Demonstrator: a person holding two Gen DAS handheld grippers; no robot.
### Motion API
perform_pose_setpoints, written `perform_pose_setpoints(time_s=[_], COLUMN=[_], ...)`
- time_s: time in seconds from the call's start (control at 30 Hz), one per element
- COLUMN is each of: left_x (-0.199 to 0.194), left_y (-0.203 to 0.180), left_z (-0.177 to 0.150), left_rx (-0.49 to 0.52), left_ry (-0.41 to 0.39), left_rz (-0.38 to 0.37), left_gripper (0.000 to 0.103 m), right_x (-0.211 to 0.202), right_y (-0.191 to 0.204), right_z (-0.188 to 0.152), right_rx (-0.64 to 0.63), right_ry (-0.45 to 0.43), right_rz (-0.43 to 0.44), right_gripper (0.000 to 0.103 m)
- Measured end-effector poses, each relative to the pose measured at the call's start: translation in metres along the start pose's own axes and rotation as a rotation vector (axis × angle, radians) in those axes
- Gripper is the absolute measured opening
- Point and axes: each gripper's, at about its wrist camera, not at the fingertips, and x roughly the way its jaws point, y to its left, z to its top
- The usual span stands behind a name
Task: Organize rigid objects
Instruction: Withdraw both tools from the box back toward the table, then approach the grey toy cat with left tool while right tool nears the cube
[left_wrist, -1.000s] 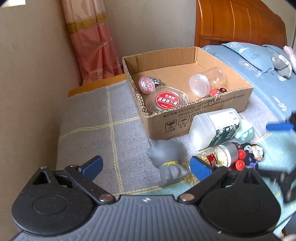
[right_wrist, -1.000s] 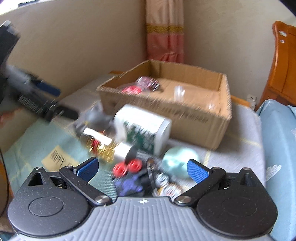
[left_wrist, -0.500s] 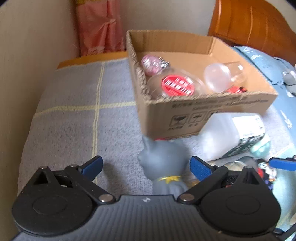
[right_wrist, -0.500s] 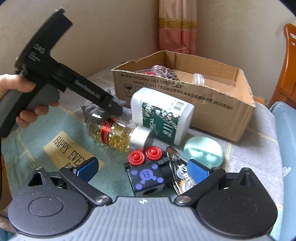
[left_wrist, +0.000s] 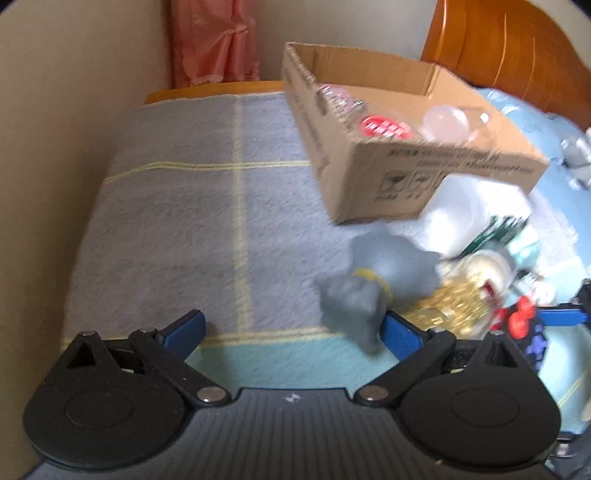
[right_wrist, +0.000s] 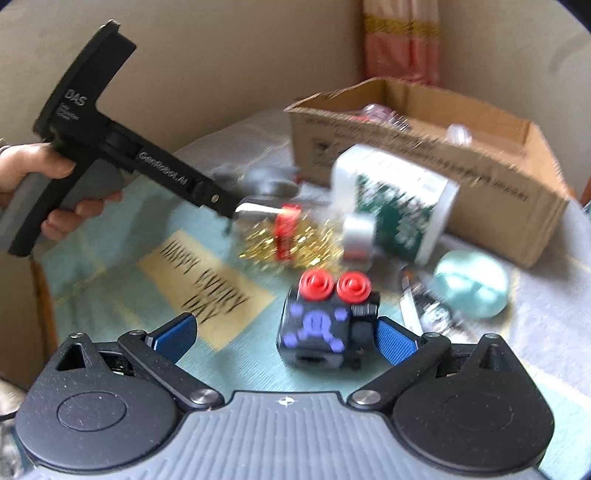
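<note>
Both grippers are wide open and hold nothing, so slide the left gripper (left_wrist: 291, 328) around the gray cat (left_wrist: 373, 280) and the right gripper (right_wrist: 286, 334) around the black cube (right_wrist: 317, 332), then squeeze gently.

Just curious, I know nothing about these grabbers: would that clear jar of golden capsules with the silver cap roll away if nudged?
Probably: the clear jar of golden capsules lies on its side and looks round. The white bottle beside it might stop it. The capsules inside may shift.

Bed under grey checked blanket (left_wrist: 177, 206) and teal cloth (right_wrist: 122, 258). Resting on it: cardboard box (left_wrist: 417, 184), white bottle (right_wrist: 399, 210), capsule jar (right_wrist: 306, 236), grey cat figure (left_wrist: 373, 280), black cube (right_wrist: 321, 332), mint case (right_wrist: 472, 284).
</note>
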Motion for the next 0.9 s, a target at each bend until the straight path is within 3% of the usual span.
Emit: perform_pose_setpoints(time_s=[0.07,0.27,0.4,0.5,0.6,0.77,0.9], left_x=[0.0,0.001,0.004,0.0,-0.006,-0.012,-0.011], left_y=[0.002,0.004,0.013,0.022,0.019,0.004,-0.016], left_z=[-0.002,-0.003,0.0,-0.002,-0.009,-0.027,-0.031], left_rx=[0.017,0.038,0.027,0.009,0.025,0.079,0.124], left_ry=[-0.005,-0.023,-0.036,-0.045,-0.056,-0.054,-0.067], left_rz=[0.01,0.02,0.093,0.107,0.066,-0.063,-0.022], left_gripper=[0.1,0.1,0.1,0.1,0.1,0.101,0.102], right_x=[0.001,0.004,0.005,0.005,0.005,0.006,0.004], right_y=[0.004,0.017,0.022,0.021,0.022,0.024,0.025], right_z=[-0.004,-0.009,-0.011,-0.013,-0.013,-0.013,-0.016], right_rx=[-0.006,-0.072,-0.088,-0.089,-0.086,-0.076,-0.062], right_ry=[0.018,0.018,0.01,-0.001,-0.009,-0.014,-0.021], right_rz=[0.017,-0.061,-0.082,-0.081,-0.086,-0.096,-0.109], right_gripper=[0.103,0.103,0.103,0.103,0.103,0.103,0.103])
